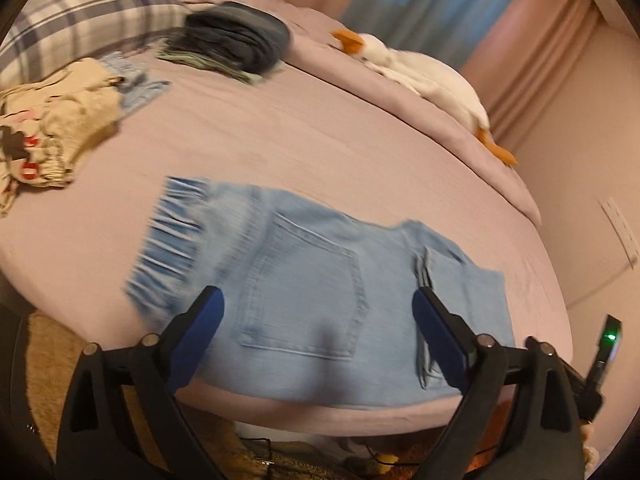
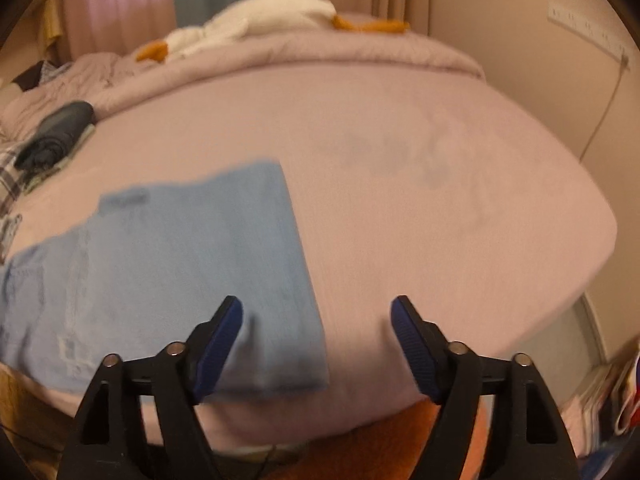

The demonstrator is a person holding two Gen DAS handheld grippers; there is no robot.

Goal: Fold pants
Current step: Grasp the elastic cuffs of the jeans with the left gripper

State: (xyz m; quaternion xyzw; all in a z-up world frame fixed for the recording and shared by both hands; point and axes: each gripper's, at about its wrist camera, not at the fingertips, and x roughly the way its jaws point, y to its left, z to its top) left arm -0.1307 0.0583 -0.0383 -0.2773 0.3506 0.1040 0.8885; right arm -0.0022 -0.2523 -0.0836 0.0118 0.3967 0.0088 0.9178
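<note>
Light blue denim pants (image 1: 304,280) lie folded flat on the pink bed near its front edge, back pocket up, gathered waistband at the left. In the right wrist view the pants (image 2: 168,272) fill the lower left, with a straight folded edge on their right. My left gripper (image 1: 318,300) is open and empty, held over the pants above the pocket. My right gripper (image 2: 316,310) is open and empty, straddling the pants' right edge near the bed's front.
A stack of dark folded clothes (image 1: 236,40) sits at the back. A beige crumpled garment (image 1: 52,128) lies at the left. A white plush goose (image 1: 420,72) rests on the quilt at the back right. A plaid pillow (image 1: 80,16) lies beyond. The bed (image 2: 440,200) extends right.
</note>
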